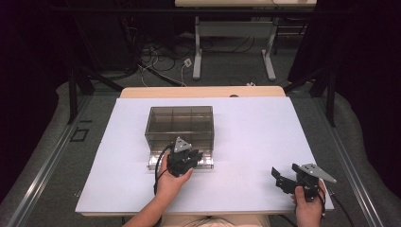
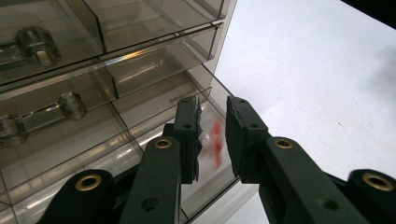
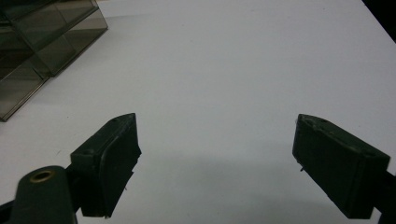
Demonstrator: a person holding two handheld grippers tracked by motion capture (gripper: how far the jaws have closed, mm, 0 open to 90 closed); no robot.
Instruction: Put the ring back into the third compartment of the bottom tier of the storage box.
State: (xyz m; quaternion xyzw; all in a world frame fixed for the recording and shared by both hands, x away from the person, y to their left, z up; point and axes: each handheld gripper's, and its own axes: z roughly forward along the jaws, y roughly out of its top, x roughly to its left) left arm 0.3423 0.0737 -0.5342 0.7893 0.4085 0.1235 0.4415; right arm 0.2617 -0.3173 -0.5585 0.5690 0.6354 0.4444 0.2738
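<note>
A smoky clear plastic drawer cabinet (image 1: pixel 179 124) stands on the white table top (image 1: pixel 255 137), left of the middle. Its bottom drawer (image 1: pixel 156 163) is pulled out toward me. My left gripper (image 1: pixel 194 155) is over the right end of that drawer. In the left gripper view its jaws (image 2: pixel 212 116) stand close together with a small clear-and-red item (image 2: pixel 216 140) between the pads, above the drawer (image 2: pixel 205 186). My right gripper (image 1: pixel 280 178) rests low at the table's front right, open, with bare table between its fingers (image 3: pixel 217 154).
The cabinet's upper drawers (image 2: pixel 70 107) are closed and have clear knob handles. The cabinet's corner (image 3: pixel 51 42) lies far left of the right gripper. Beyond the table stand a desk frame (image 1: pixel 234 47) and loose cables (image 1: pixel 161 61) on the floor.
</note>
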